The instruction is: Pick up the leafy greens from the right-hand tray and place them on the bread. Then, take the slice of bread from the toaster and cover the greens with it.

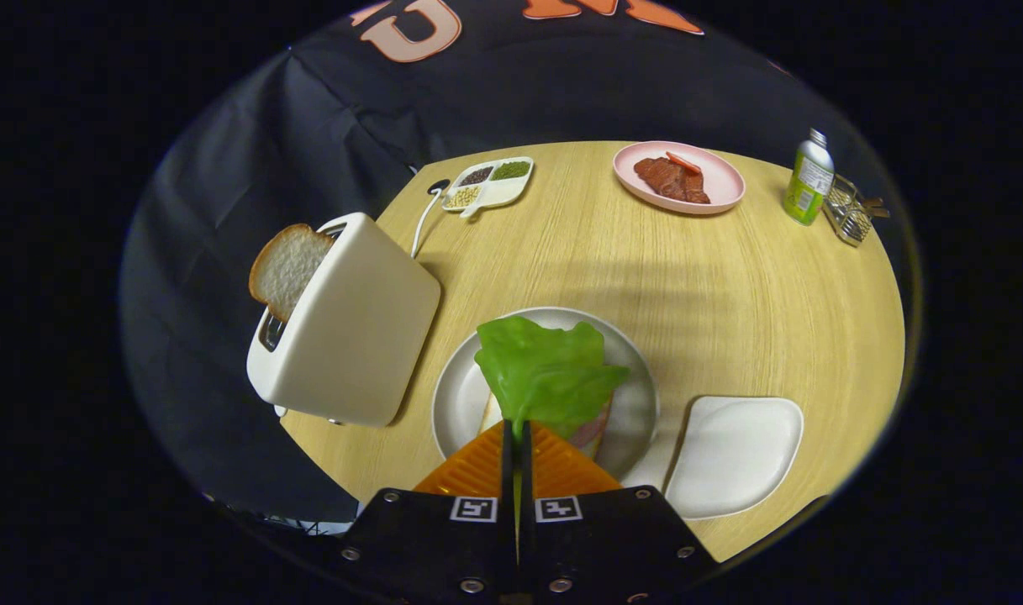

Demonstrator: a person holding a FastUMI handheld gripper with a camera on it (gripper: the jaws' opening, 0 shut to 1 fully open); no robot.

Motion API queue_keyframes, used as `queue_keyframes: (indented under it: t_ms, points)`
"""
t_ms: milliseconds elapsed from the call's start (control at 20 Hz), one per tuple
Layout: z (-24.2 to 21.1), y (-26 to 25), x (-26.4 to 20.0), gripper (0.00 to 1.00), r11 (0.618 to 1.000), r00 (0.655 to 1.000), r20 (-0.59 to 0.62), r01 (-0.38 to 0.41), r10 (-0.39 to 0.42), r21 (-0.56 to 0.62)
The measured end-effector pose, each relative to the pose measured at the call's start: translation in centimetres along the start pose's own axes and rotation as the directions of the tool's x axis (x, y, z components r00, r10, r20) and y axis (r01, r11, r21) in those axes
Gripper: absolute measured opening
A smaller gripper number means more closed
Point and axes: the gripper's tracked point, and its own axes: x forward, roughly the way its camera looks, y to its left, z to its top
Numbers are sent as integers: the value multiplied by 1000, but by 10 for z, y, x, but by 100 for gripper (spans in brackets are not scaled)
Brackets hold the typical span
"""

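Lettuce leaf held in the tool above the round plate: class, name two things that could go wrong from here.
1. The tool pinches the lettuce leaf by one edge, so on release it may flop sideways onto the round plate instead of covering the bread under it.
2. The toaster stands tilted close beside the plate; swinging over for its bread slice might knock it.

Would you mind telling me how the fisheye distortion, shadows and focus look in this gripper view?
Gripper view: the fisheye bows the wooden table edge into a curve and tilts the toaster; soft banded shadows lie on the table beyond the plate; the leafy greens, pinched in the gripper, are sharp; the far bottle looks slightly softer; no harsh glare.
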Motion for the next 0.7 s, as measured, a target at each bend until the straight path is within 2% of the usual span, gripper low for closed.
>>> queue_keyframes:
  t_ms: [200, 350, 500, 600, 650, 700]
  points:
    - [-6, -4, 20, 3, 1000, 999, -45, 10, -11, -29]
    - [-4, -21, 32, 4, 996, 998, -31, 61, -63, -59]
    - [0, -30, 36, 6, 995, 997, -20, 76, -77, -66]
    - [-5, -39, 41, 11, 990, 993, -36, 108, -112, -94]
    - [-8, -40, 43, 20, 988, 992, -44, 112, -117, -106]
    - [-11, -37, 44, 23, 989, 993, -54, 102, -109, -110]
